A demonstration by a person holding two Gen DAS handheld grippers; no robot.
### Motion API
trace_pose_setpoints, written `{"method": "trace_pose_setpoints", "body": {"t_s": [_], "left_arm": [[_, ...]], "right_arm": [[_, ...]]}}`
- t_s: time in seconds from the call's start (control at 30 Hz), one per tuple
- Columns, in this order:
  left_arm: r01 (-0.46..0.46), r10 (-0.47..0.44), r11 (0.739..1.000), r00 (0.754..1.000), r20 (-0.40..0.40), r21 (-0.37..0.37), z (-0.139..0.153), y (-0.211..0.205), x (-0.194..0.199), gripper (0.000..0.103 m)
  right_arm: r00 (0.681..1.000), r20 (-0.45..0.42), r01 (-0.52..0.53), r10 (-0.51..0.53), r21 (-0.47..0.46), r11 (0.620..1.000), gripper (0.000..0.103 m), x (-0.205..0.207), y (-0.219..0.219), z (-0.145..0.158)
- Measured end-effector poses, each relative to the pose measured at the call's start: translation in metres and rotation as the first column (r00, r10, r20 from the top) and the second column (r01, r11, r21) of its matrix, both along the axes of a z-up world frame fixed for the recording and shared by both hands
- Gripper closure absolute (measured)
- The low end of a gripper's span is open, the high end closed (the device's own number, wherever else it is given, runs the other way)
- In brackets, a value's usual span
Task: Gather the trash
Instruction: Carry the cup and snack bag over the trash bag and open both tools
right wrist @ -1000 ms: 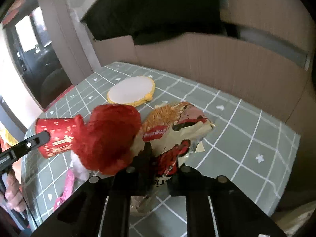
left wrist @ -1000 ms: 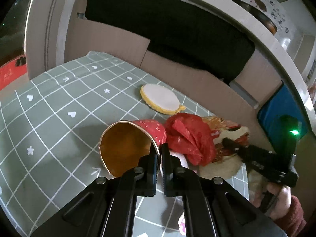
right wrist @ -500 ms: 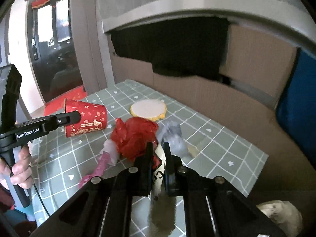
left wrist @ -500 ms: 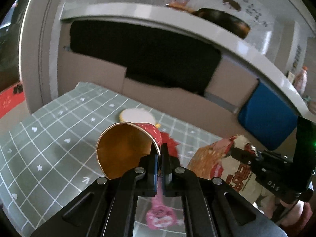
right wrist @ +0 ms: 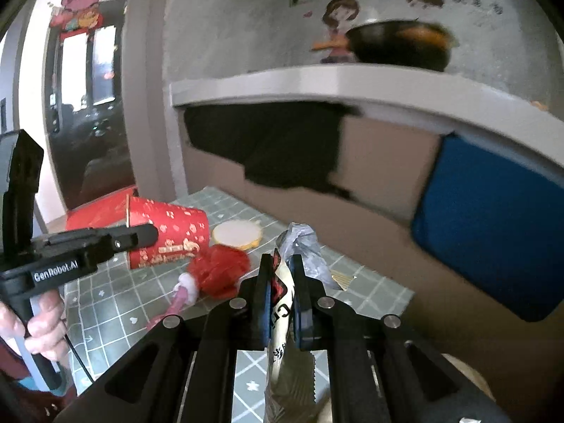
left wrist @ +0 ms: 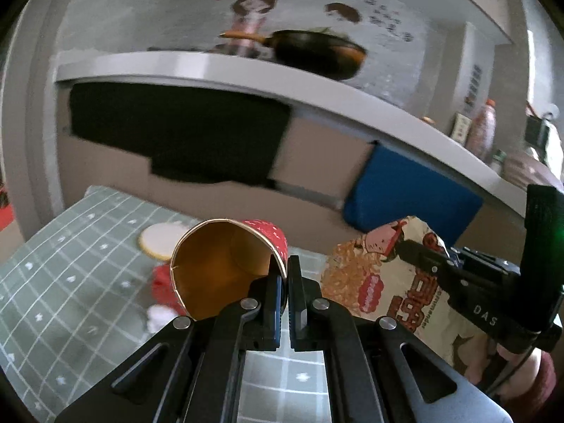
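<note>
Our left gripper [left wrist: 284, 271] is clamped on the rim of the red paper cup [left wrist: 225, 264], one finger inside the wall and one outside; the cup lies on its side in the air above the tabletop [left wrist: 63, 303], its golden-brown interior open toward the left wrist camera; from the right wrist view we see its red patterned outside [right wrist: 165, 232] held out by the same gripper [right wrist: 141, 234], with a hand [right wrist: 38, 320] wrapped around the handle below; our right gripper [right wrist: 282, 275] is closed on the snack wrapper [right wrist: 282, 303], pinching its folded top so that the bag hangs down between the fingers, serrated edge lowest; in the left wrist view that wrapper [left wrist: 380, 282] hangs clear of the tabletop, printed face toward us, gripped near its upper right corner; left lying on the green checked cloth are a crumpled red wad [right wrist: 220, 271] with a pink and white piece [right wrist: 181, 294] touching its near side, and beyond it a round white coaster [right wrist: 237, 234] with a yellow edge; behind the tabletop stands a brown panel, with a blue cushion [right wrist: 486, 225] to the right and a dark pan [right wrist: 398, 44] on the grey shelf above.
</note>
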State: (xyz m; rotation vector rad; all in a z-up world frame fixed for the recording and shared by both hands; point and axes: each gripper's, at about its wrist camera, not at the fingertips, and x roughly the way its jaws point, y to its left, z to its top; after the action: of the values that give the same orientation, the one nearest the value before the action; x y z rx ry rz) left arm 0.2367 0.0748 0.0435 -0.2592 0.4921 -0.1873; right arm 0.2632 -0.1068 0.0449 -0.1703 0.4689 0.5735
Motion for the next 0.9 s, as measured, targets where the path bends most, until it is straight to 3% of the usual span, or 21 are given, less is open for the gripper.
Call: {"method": "trace_pose_setpoints", "body": {"t_s": [0.2, 0.47, 0.9], "left_arm": [[0.105, -0.105, 0.994, 0.994, 0.025, 0.017, 0.013, -0.056, 0.002, 0.101], [0.226, -0.226, 0.974, 0.974, 0.009, 0.011, 0.002, -0.124, -0.001, 0.101], [0.342, -0.335, 0.940, 0.930, -0.149, 0.022, -0.061, -0.194, 0.021, 0.100]], "right_arm": [[0.994, 0.054, 0.095, -0.096, 0.023, 0.995, 0.094, -0.021, -0.048, 0.021], [0.971, 0.077, 0.224, -0.228, 0.053, 0.973, 0.094, -0.043, -0.115, 0.024], [0.942, -0.049, 0.335, -0.331, 0.109, 0.936, 0.094, -0.023, -0.181, -0.034]]}}
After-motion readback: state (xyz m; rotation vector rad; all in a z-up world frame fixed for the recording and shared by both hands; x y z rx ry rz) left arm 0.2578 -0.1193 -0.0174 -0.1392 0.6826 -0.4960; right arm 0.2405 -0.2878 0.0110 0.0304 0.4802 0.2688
